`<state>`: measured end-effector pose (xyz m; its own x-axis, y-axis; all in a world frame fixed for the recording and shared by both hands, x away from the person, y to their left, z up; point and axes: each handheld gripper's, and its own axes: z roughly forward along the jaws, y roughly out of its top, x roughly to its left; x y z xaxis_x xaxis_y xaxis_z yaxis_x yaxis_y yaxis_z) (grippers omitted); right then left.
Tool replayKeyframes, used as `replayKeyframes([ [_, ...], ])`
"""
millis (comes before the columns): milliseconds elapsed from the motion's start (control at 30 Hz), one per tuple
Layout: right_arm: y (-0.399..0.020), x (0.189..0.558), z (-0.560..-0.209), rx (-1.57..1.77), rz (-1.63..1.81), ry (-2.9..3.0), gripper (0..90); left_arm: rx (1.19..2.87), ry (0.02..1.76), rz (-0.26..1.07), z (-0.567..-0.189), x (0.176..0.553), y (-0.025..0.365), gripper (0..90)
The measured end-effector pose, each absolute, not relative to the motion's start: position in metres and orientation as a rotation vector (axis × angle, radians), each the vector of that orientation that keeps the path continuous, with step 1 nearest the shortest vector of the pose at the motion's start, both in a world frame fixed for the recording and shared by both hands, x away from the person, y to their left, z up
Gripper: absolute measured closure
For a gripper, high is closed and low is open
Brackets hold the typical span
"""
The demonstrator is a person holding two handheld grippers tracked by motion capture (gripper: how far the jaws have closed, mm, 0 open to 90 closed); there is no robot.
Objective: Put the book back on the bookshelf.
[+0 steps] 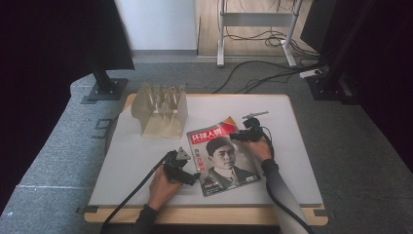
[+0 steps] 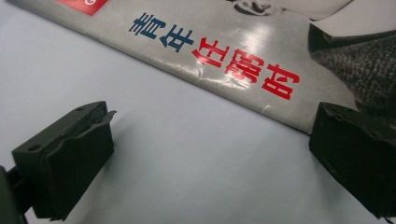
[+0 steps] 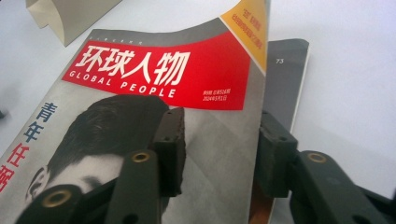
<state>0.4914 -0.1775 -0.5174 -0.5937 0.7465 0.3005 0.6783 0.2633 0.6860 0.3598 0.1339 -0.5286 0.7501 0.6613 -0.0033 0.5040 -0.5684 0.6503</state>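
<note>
Plainly, one magazine [image 1: 224, 156] lies mid-frame, one beige rack [image 1: 160, 109] upper left; two grippers: left gripper [image 2: 210, 154] apart, empty; right gripper [image 3: 217, 154] straddling the lifted cover, not clamped.

Glossy grey-and-red portrait-cover magazine [image 3: 140, 107] reads "环球人物 GLOBAL PEOPLE" on its red banner, "青年" down the cover, "73" on an inner page.
</note>
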Motion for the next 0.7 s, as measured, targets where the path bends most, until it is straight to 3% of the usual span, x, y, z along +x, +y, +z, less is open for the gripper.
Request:
replayKeyframes([
  [233, -0.176, 0.475, -0.506, 1.24, 1.209, 2.467, 79.3, 2.299, 0.872, 0.317, -0.529, 0.36, 0.134, 0.0],
  [700, -0.154, 0.452, -0.482, 1.114, 1.055, 2.437, 86.4, 2.297, 0.873, 0.316, -0.529, 0.359, 0.134, 0.0],
])
